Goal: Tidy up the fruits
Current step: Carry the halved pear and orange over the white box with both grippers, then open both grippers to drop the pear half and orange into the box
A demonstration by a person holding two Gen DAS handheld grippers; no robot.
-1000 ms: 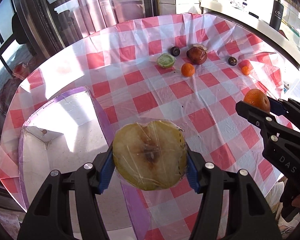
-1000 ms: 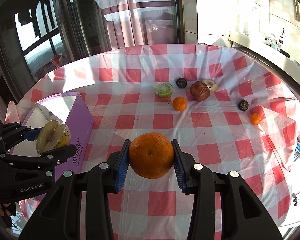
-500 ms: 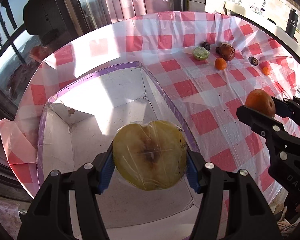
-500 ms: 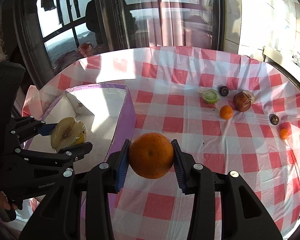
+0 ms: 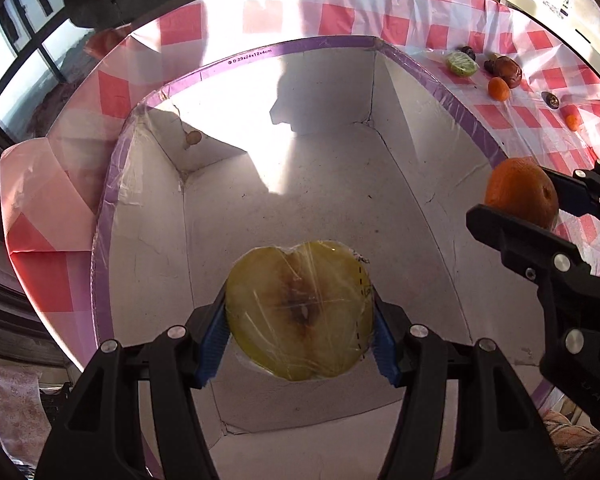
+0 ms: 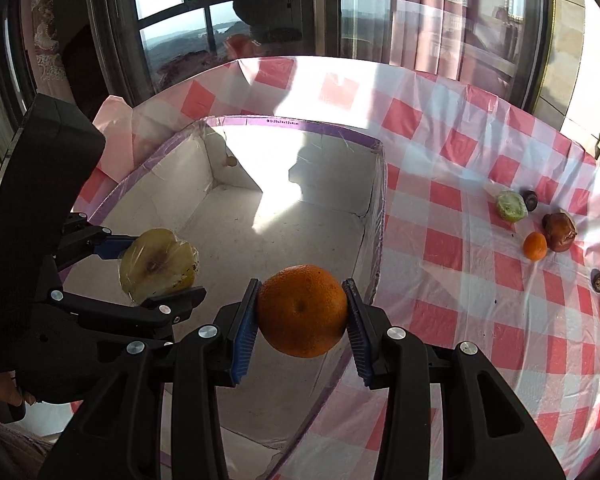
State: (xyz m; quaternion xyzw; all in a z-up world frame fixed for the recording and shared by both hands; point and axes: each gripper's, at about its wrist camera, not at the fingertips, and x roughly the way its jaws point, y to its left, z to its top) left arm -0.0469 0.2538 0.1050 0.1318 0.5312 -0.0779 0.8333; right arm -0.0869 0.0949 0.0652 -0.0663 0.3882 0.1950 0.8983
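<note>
Two grippers hang over the purple-rimmed white cardboard box (image 5: pixel 400 208): left gripper (image 5: pixel 300 334) pinches a plastic-wrapped yellow apple half (image 5: pixel 298 312), right gripper (image 6: pixel 302 312) pinches a round orange (image 6: pixel 302 310).

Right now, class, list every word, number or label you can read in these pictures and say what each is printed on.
"D:29x24x12cm": purple rim of the white cardboard box, first mark unclear.
"DAS", partly legible: black right gripper, seen from the left wrist.
White lettering on the black left gripper: cut off, unreadable.

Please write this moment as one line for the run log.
left gripper: shut on wrapped apple half, over box | right gripper: shut on orange, above box wall | box interior: no fruit
</note>
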